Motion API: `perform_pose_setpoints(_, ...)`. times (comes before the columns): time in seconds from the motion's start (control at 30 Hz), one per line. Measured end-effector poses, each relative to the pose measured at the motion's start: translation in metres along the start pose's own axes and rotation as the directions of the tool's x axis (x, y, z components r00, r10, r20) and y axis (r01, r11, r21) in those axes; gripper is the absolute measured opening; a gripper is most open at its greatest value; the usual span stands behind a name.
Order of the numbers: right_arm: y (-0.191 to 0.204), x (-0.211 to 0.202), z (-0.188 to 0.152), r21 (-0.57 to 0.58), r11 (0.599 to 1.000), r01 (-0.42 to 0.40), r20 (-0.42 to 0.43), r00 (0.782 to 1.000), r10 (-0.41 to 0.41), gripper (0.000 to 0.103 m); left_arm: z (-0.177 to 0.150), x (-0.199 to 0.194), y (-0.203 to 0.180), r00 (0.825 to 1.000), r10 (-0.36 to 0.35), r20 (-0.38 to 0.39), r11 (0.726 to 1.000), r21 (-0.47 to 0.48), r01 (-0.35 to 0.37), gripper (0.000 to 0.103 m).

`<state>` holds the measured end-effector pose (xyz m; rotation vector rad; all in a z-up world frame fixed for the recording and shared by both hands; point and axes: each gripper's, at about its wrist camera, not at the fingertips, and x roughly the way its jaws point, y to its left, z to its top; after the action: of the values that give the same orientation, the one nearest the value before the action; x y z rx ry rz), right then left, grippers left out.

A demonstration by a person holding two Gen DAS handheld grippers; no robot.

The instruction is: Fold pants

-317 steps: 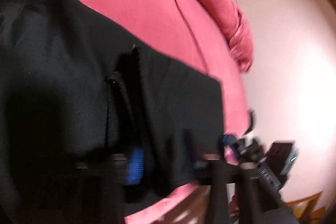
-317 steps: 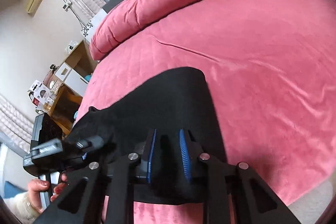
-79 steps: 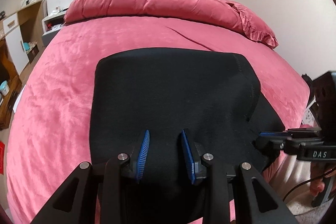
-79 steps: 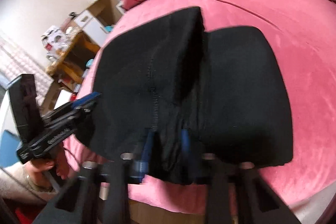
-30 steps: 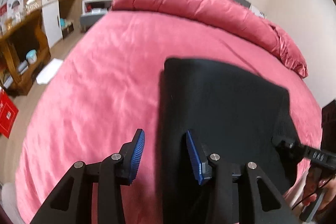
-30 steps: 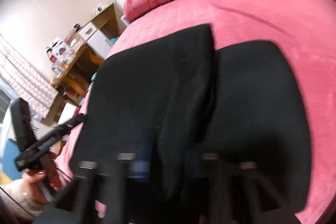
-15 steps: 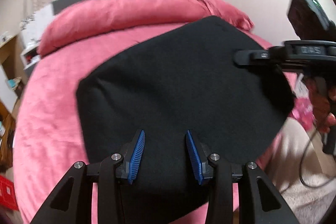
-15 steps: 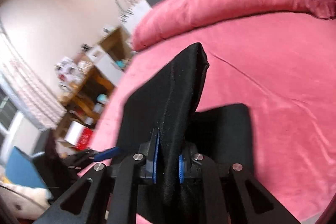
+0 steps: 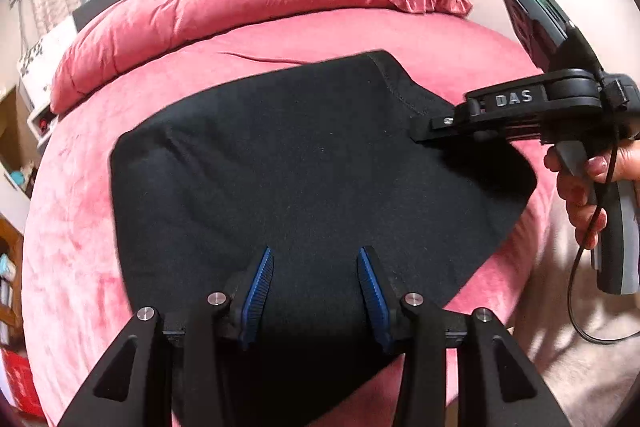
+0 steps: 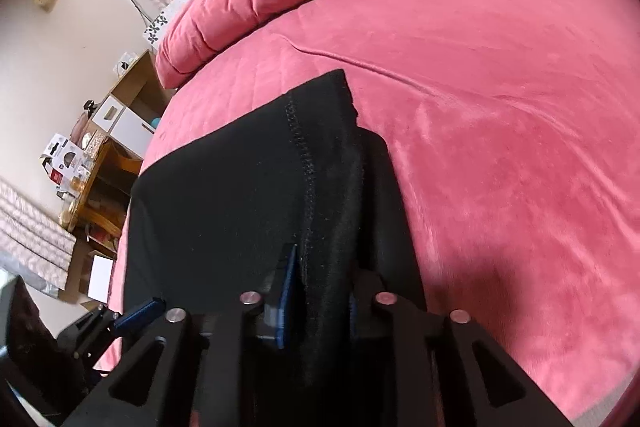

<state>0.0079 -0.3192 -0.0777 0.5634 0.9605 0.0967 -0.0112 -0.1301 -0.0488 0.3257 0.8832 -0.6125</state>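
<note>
On the bed, left wrist view: black pants (image 9: pixel 304 163) lie folded and mostly flat across the pink bedspread (image 9: pixel 80 227), reaching to the near edge of the bed.
Left gripper: the left gripper (image 9: pixel 316 279) hangs over the near part of the pants, its blue-padded fingers (image 9: pixel 258 283) spread apart and opening; cloth shows below the gap, but neither pad presses on it.
Right gripper from this side: the right gripper (image 9: pixel 420 133) comes in from the right, its tip at the right-hand edge of the pants beside a stitched seam; its pads cannot be seen from this view.
Hand: a hand (image 9: pixel 588 187) wraps the grey handle, with a thin black cable hanging beneath.
Background: a rolled pink duvet (image 9: pixel 224 7) lies at the head of the bed, below a dark window.

On the bed, right wrist view: a raised fold of the pants (image 10: pixel 332 187), with a stitched hem, runs up between the fingers of the right gripper (image 10: pixel 320 291).
Right gripper state: its jaws are opening, with the fold between them; the left blue pad (image 10: pixel 286 291) stands just off the cloth, and the other pad is hidden behind the fold.
Rest of the pants: they lie flat on the bedspread (image 10: pixel 500 147) to the left and just behind the fold.
Left gripper from this side: its blue fingertip shows at lower left (image 10: pixel 138 311), by the pants' edge.
Background: wooden shelves (image 10: pixel 100 163) stand against the wall, left of the bed.
</note>
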Motion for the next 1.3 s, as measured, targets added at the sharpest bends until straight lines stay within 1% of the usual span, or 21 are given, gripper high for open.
perform_pose_setpoints(0.03, 0.003, -0.008, 0.001, -0.006, 1.000, 0.027, 0.012, 1.000, -0.027, 0.032, 0.000, -0.006, 0.004, 1.000, 0.001, 0.007, 1.000, -0.013, -0.001, 0.045)
perform_pose_setpoints(0.07, 0.005, -0.018, 0.001, -0.022, 0.998, 0.064, 0.037, 0.997, -0.064, 0.037, 0.000, -0.013, 0.010, 1.000, 0.022, 0.011, 0.999, -0.029, -0.022, 0.045)
perform_pose_setpoints(0.13, 0.007, -0.036, 0.005, -0.061, 0.994, 0.089, 0.088, 0.993, -0.084, 0.037, 0.006, -0.017, 0.021, 0.997, 0.072, 0.008, 0.995, -0.063, -0.072, 0.045)
perform_pose_setpoints(0.2, 0.019, -0.051, 0.008, -0.111, 0.989, 0.102, 0.133, 0.987, -0.087, 0.037, 0.016, -0.017, 0.036, 0.994, 0.110, 0.006, 0.986, -0.130, -0.108, 0.045)
perform_pose_setpoints(0.27, 0.032, -0.052, 0.010, -0.155, 0.983, 0.101, 0.134, 0.988, -0.081, 0.037, 0.026, -0.011, 0.050, 0.989, 0.145, -0.027, 0.972, -0.181, -0.147, 0.045)
perform_pose_setpoints(0.3, 0.039, -0.050, 0.012, -0.181, 0.978, 0.100, 0.132, 0.988, -0.077, 0.037, 0.029, -0.007, 0.055, 0.985, 0.167, -0.045, 0.966, -0.193, -0.173, 0.045)
perform_pose_setpoints(0.33, 0.048, -0.047, 0.014, -0.204, 0.974, 0.100, 0.130, 0.989, -0.074, 0.037, 0.032, -0.001, 0.060, 0.977, 0.200, -0.072, 0.955, -0.207, -0.211, 0.045)
perform_pose_setpoints(0.37, 0.055, -0.043, 0.015, -0.230, 0.968, 0.104, 0.124, 0.989, -0.077, 0.037, 0.033, 0.000, 0.063, 0.974, 0.212, -0.086, 0.949, -0.219, -0.226, 0.045)
perform_pose_setpoints(0.43, 0.066, -0.034, 0.018, -0.268, 0.955, 0.123, 0.116, 0.989, -0.095, 0.037, 0.035, 0.006, 0.067, 0.973, 0.210, -0.096, 0.945, -0.235, -0.227, 0.045)
perform_pose_setpoints(0.47, 0.070, -0.031, 0.019, -0.281, 0.952, 0.123, 0.112, 0.989, -0.095, 0.037, 0.036, 0.006, 0.069, 0.973, 0.209, -0.098, 0.944, -0.238, -0.227, 0.045)
perform_pose_setpoints(0.5, 0.074, -0.027, 0.021, -0.292, 0.951, 0.106, 0.105, 0.991, -0.079, 0.037, 0.037, 0.008, 0.070, 0.973, 0.210, -0.099, 0.944, -0.237, -0.228, 0.045)
perform_pose_setpoints(0.6, 0.079, -0.018, 0.026, -0.303, 0.947, 0.102, 0.104, 0.992, -0.074, 0.037, 0.039, 0.007, 0.070, 0.972, 0.216, -0.095, 0.945, -0.231, -0.232, 0.045)
perform_pose_setpoints(0.73, 0.082, -0.006, 0.036, -0.311, 0.941, 0.135, 0.115, 0.988, -0.104, 0.037, 0.042, 0.011, 0.070, 0.971, 0.223, -0.090, 0.944, -0.230, -0.238, 0.045)
perform_pose_setpoints(0.8, 0.079, 0.004, 0.041, -0.303, 0.941, 0.148, 0.111, 0.987, -0.119, 0.037, 0.049, 0.021, 0.072, 0.970, 0.226, -0.089, 0.943, -0.228, -0.241, 0.046)
perform_pose_setpoints(0.87, 0.071, 0.015, 0.043, -0.295, 0.936, 0.191, 0.108, 0.980, -0.166, 0.037, 0.056, 0.029, 0.076, 0.968, 0.232, -0.090, 0.943, -0.223, -0.247, 0.046)
perform_pose_setpoints(1.0, 0.051, 0.029, 0.042, -0.260, 0.935, 0.242, 0.095, 0.970, -0.224, 0.038, 0.062, 0.041, 0.077, 0.966, 0.240, -0.095, 0.944, -0.210, -0.255, 0.047)
perform_pose_setpoints(1.03, 0.045, 0.031, 0.041, -0.250, 0.936, 0.247, 0.099, 0.968, -0.229, 0.041, 0.063, 0.044, 0.078, 0.966, 0.240, -0.097, 0.944, -0.208, -0.256, 0.048)
perform_pose_setpoints(1.13, 0.034, 0.035, 0.040, -0.220, 0.950, 0.224, 0.110, 0.973, -0.204, 0.043, 0.067, 0.054, 0.081, 0.967, 0.232, -0.106, 0.944, -0.217, -0.250, 0.053)
perform_pose_setpoints(1.3, 0.037, 0.042, 0.042, -0.247, 0.934, 0.257, 0.123, 0.965, -0.233, 0.046, 0.074, 0.067, 0.081, 0.963, 0.245, -0.110, 0.942, -0.210, -0.263, 0.059)
